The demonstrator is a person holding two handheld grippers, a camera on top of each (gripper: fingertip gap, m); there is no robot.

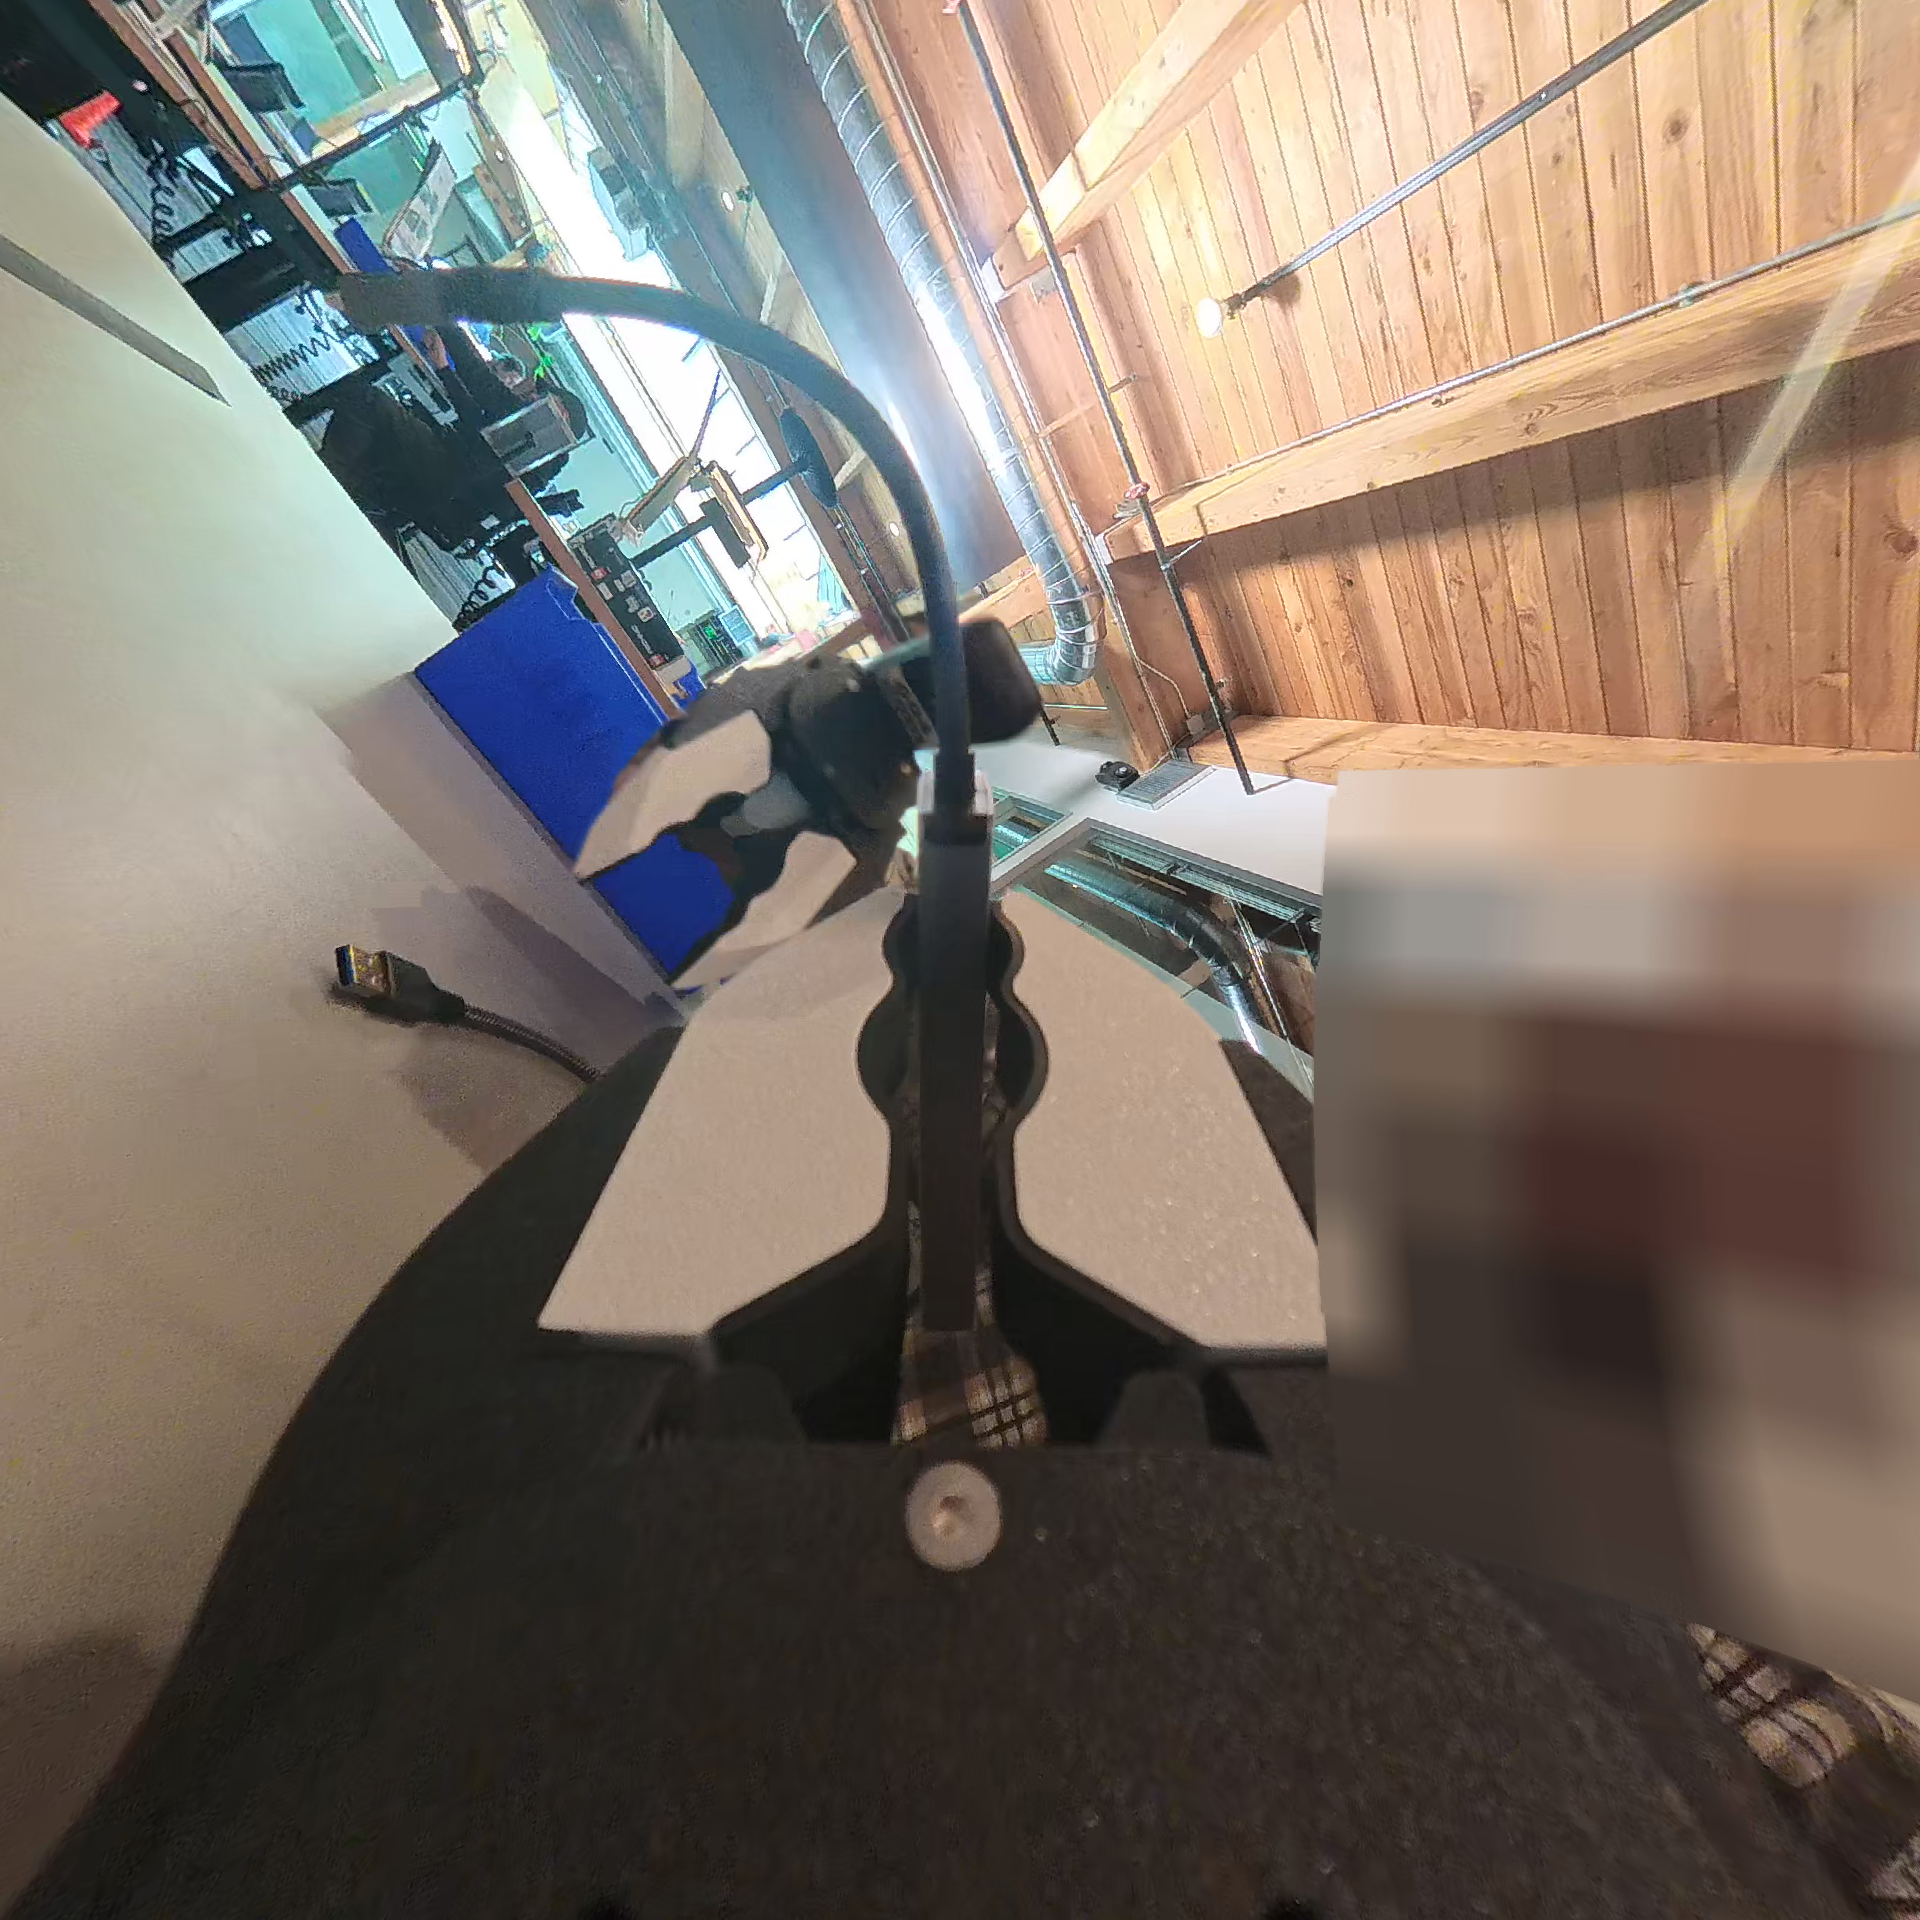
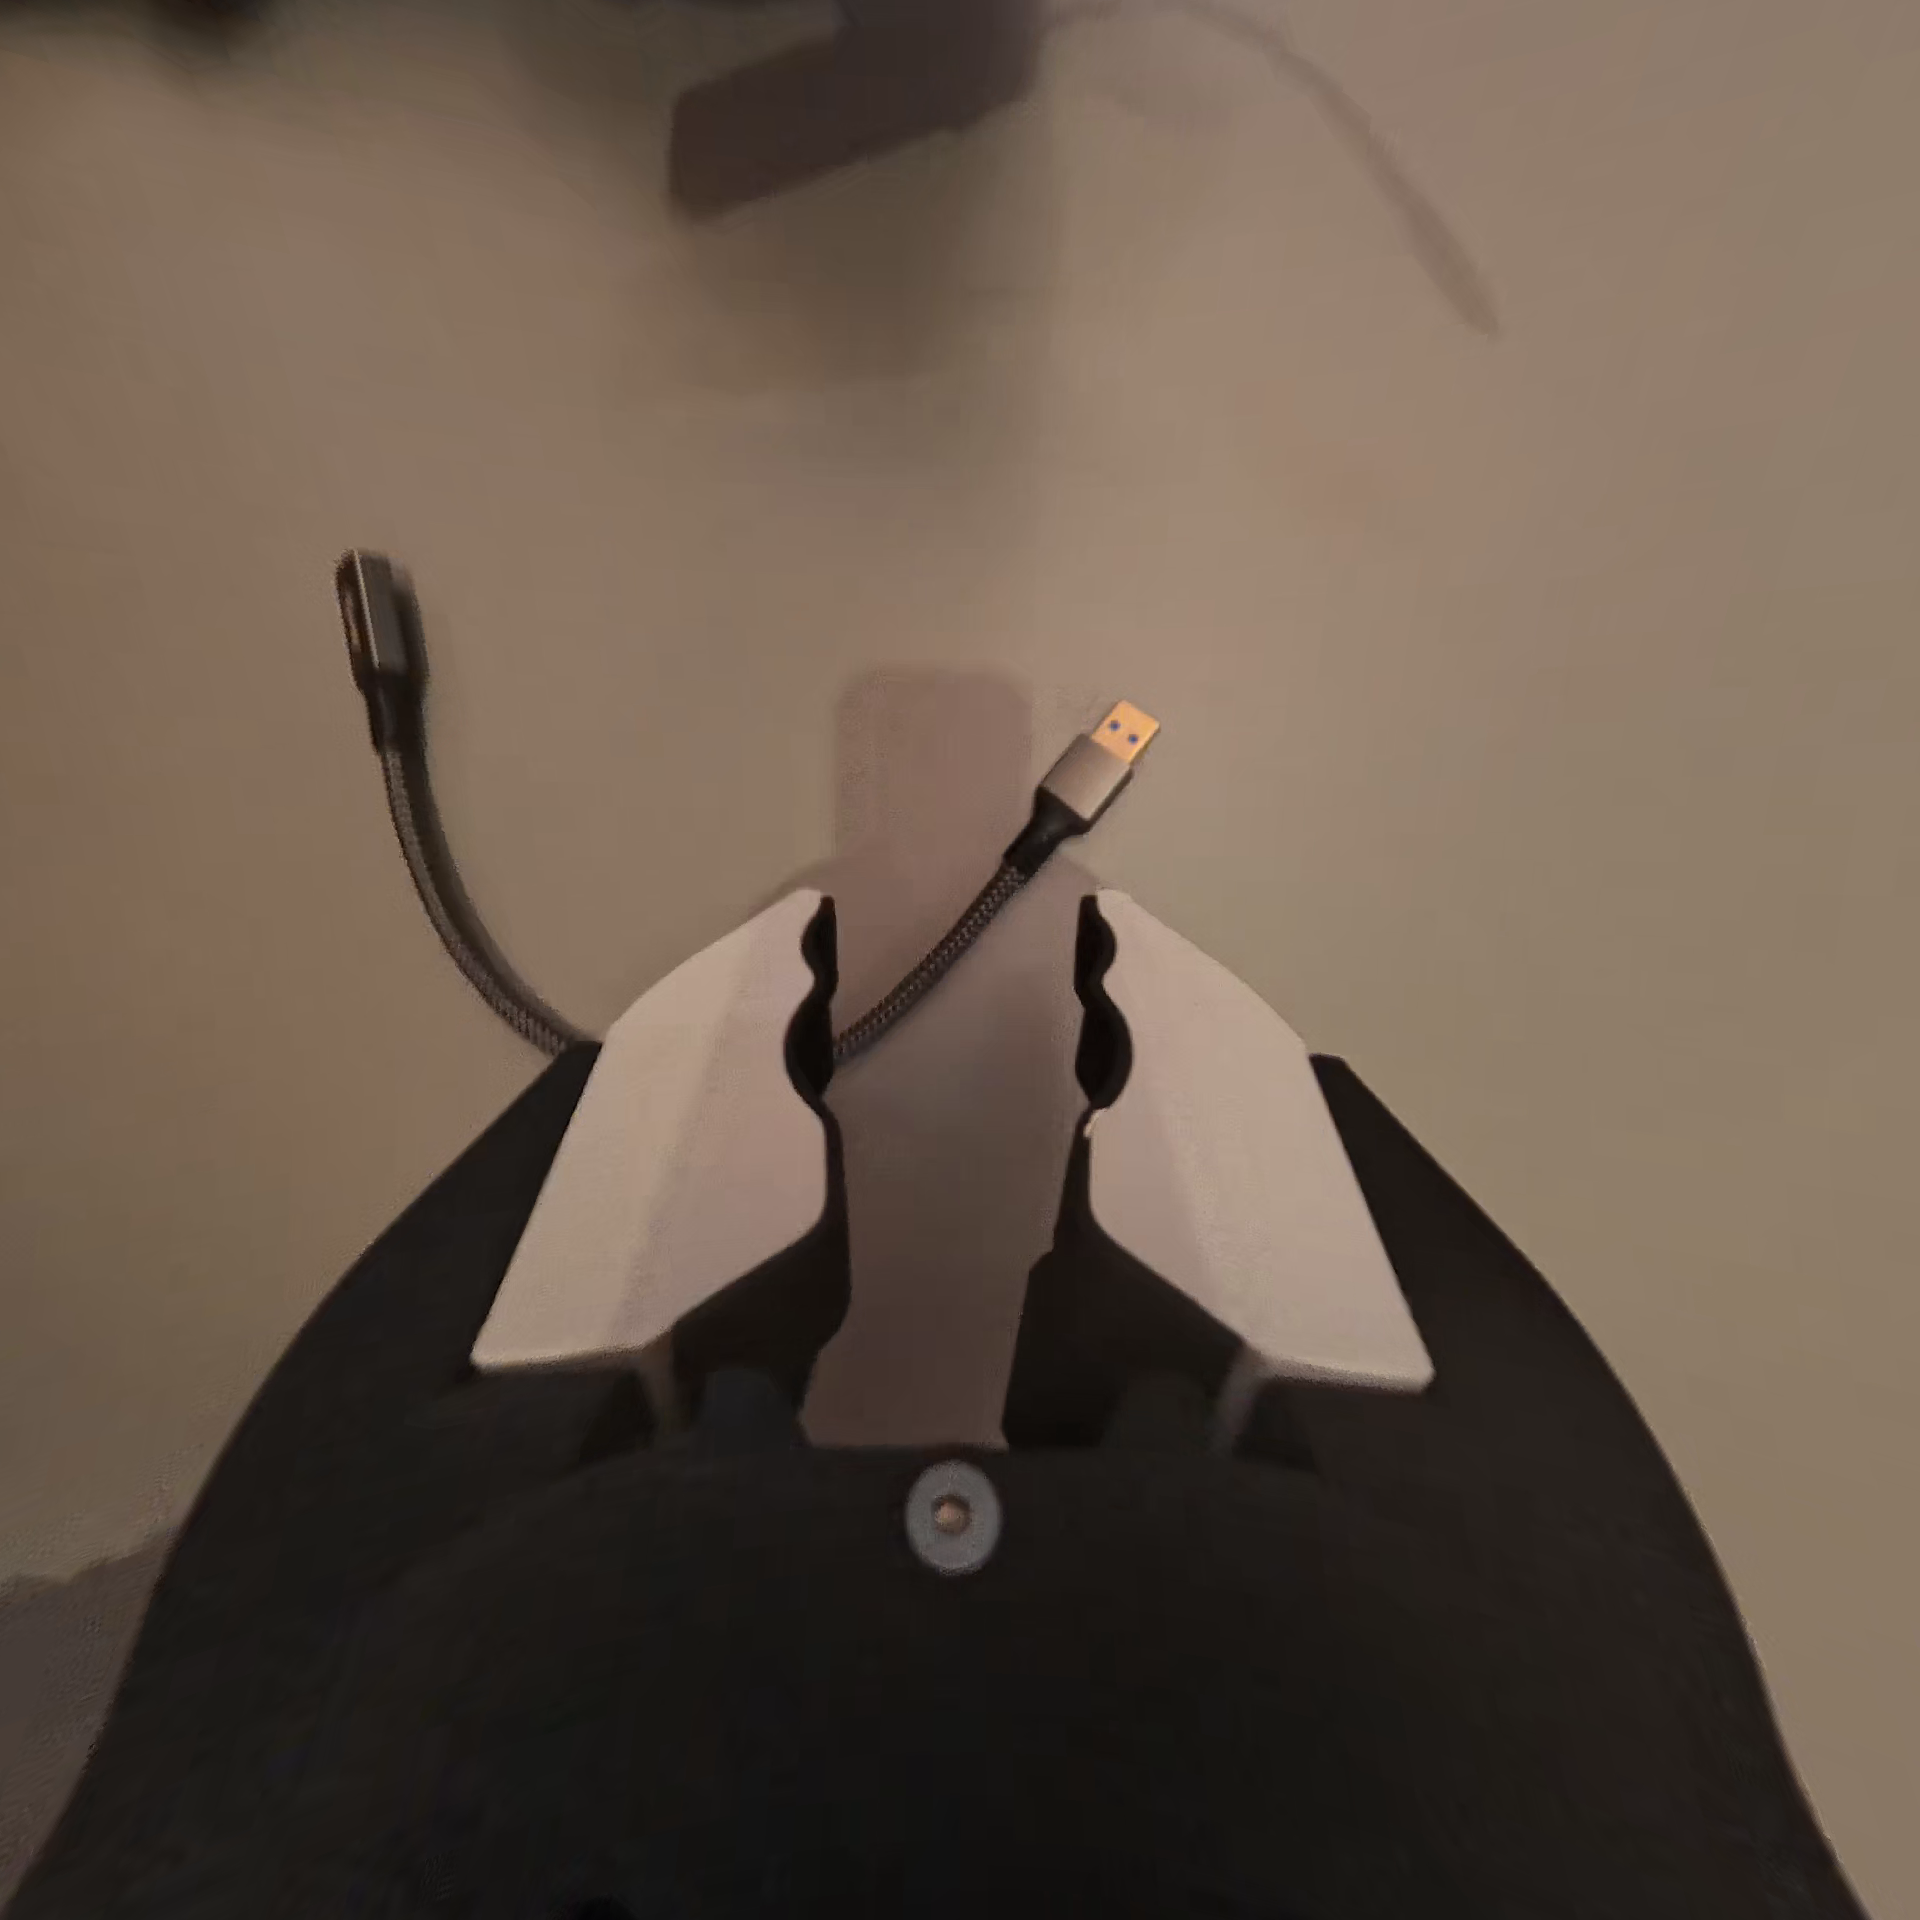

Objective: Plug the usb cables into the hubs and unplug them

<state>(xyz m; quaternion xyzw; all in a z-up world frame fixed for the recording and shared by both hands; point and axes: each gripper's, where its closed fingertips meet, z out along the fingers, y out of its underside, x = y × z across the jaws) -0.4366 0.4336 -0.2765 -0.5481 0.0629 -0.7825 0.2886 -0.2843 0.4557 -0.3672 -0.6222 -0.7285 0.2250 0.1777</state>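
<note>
Landmark: the pale table (image 2: 1455, 623).

Surroundings, left wrist view: the camera is tilted, so the table (image 1: 156, 831) runs up the left side. Beyond its far edge stands a blue bin (image 1: 540, 727), and farther back a cluttered workshop with dark equipment. A wooden plank ceiling (image 1: 1455, 364) with beams and a silver duct (image 1: 935, 312) fills the upper right. A plaid sleeve (image 1: 966, 1392) shows behind the fingers. A mosaic patch covers the right side.

Left gripper (image 1: 951, 966): fingers pressed onto a slim dark grey hub (image 1: 951, 1091), held on edge between the pads and lifted off the table. Its dark lead (image 1: 810, 384) arcs up and over to the left, ending in a plug in the air above the table. Nothing blocks the hub's visible edge.

Right gripper (image 2: 951, 914), also visible in the left wrist view (image 1: 717, 831) between the hub and the blue bin: fingers spread apart, holding nothing, poised over the table.

Braided usb cable (image 2: 935, 966): lies flat on the table. It passes under the left finger of the right gripper. Its silver plug (image 2: 1101, 758) with a gold tip lies just beyond the fingertips, angled up and to the right. The other end (image 2: 379, 634), a dark connector, curls off to the left on the table. In the left wrist view the plug (image 1: 379, 977) rests on the table, left of the hub. Table around the plug is bare; only soft shadows cross it.
</note>
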